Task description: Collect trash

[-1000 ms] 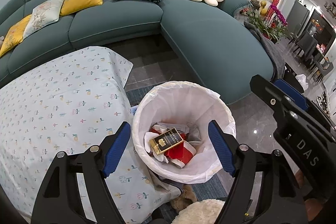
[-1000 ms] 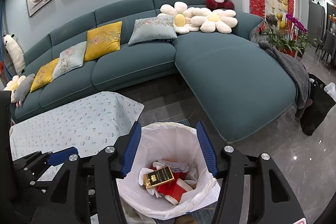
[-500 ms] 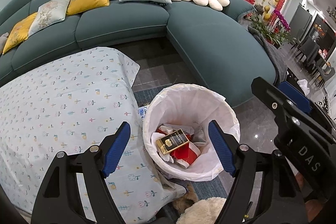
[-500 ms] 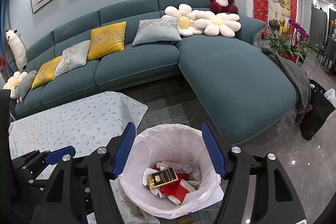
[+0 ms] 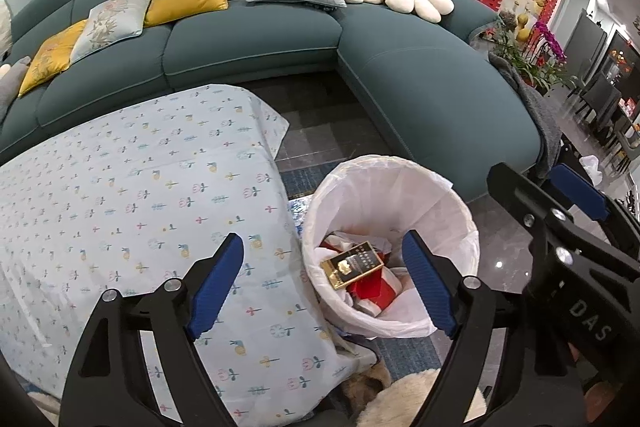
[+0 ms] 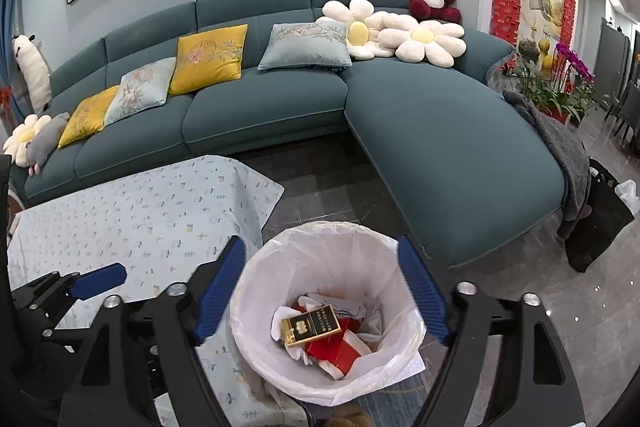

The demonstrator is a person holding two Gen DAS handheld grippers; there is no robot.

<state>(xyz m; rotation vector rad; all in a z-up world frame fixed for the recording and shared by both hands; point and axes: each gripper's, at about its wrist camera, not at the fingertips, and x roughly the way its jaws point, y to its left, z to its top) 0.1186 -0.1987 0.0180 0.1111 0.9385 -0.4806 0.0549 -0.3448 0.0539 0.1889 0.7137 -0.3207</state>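
1. Left tongs [image 5: 322, 281]: the jaws stand wide apart and hold nothing. They hover above the near right corner of the tabletop [image 5: 132, 195], which carries a flower-print cloth. The left finger sits over the cloth; the right finger sits over the bin.
2. Right tongs [image 6: 320, 291]: the jaws stand wide apart and hold nothing. They hover directly above the bin [image 6: 326, 311], with one finger on each side of its rim.
3. Trash location: the collected trash lies at the bottom of the white-lined bin, on the floor just beside the right edge of the tabletop. A gold-and-black box [image 6: 311, 325] lies on top. Red packaging [image 6: 334, 349] and crumpled white paper lie under it.
4. Key relation: the box lies below and between the fingers of the right tongs. Its long axis runs left to right, slightly raised at the right end, roughly across the gap of the jaws. The right tongs are the nearer and are centred on the bin. The left tongs are offset to the left, toward the tabletop.
5. Tabletop condition: no loose trash is visible on the part of the cloth in view.
6. Judgement: the drop-off appears complete. Any further pickup is likely to begin from the left tongs, which are closer to the tabletop.
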